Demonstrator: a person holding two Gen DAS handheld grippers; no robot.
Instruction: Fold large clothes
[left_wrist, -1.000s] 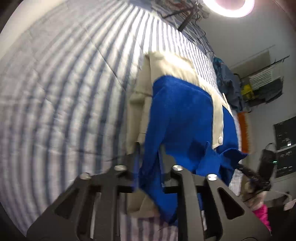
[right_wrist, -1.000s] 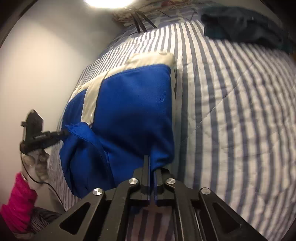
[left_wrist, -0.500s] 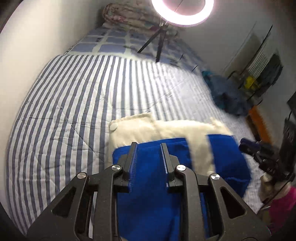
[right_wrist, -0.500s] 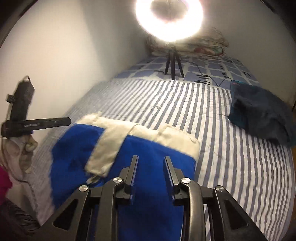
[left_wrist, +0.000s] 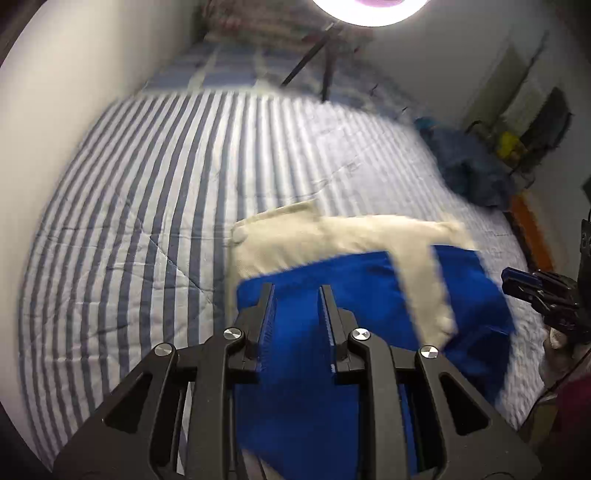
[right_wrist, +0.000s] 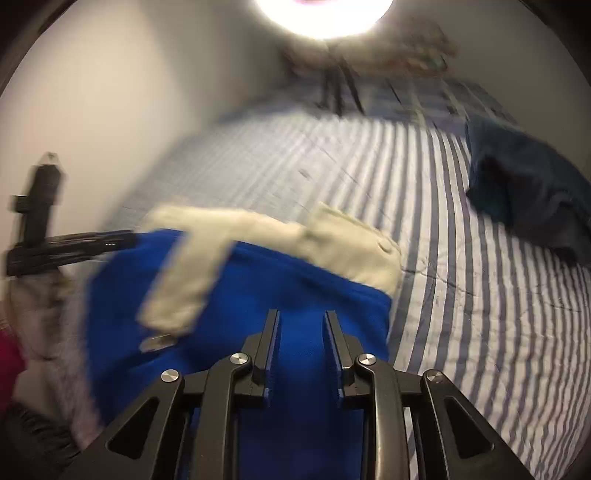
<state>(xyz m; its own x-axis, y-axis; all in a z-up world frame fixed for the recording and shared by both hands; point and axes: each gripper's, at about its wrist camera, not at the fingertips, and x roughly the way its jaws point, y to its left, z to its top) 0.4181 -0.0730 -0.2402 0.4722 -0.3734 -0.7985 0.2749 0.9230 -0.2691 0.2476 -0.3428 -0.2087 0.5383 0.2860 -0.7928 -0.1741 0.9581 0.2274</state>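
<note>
A blue garment with cream trim (left_wrist: 369, 295) (right_wrist: 258, 288) lies folded on the striped bed (left_wrist: 147, 221), its cream band along the far edge. My left gripper (left_wrist: 296, 288) hovers over the garment's near left part, jaws apart, nothing pinched between them. My right gripper (right_wrist: 301, 313) hangs over the near right part; its jaws are closing but still apart, and only the cloth below shows through the gap. Each view catches the other gripper at the garment's side: the right gripper (left_wrist: 535, 291) and the left gripper (right_wrist: 66, 247), the latter in a gloved hand (right_wrist: 37, 306).
A dark blue heap of clothes (left_wrist: 469, 173) (right_wrist: 528, 199) lies on the bed's right side. A ring light (left_wrist: 365, 11) on a tripod (left_wrist: 325, 66) stands at the far end by folded bedding. A wall (left_wrist: 74, 74) runs along the left. A pink sleeve (right_wrist: 9, 362) shows.
A second ago both grippers pinched the blue garment's edge. They have let go and risen and rolled level, and the garment now rests folded on the bed.
</note>
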